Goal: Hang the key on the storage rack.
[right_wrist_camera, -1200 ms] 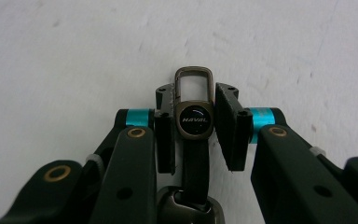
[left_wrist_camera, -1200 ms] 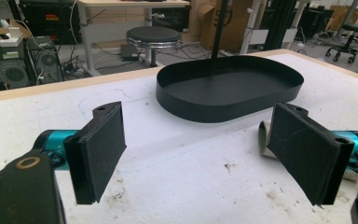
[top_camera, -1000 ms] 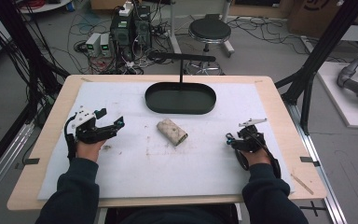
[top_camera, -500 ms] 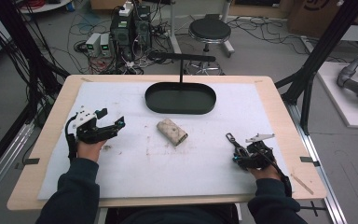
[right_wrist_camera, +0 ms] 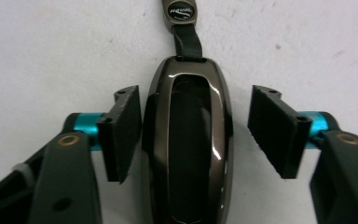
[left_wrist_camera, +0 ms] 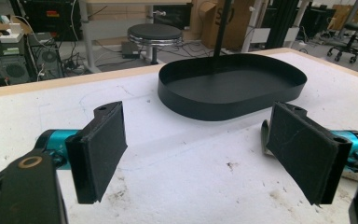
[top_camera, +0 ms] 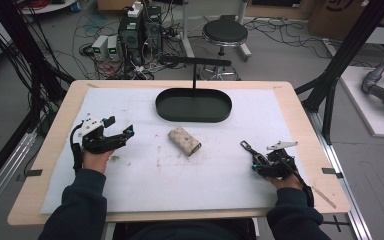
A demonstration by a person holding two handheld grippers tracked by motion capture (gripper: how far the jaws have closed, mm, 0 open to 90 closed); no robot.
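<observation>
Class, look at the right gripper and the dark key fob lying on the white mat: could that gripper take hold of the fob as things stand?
Probably yes: the key fob lies between the open right gripper jaws, with a gap on one side and nothing blocking.

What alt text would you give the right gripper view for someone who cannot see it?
A glossy dark key fob with a short strap lies on a white mat between the right gripper, whose black jaws stand open, one pad close beside it, the other apart.
</observation>
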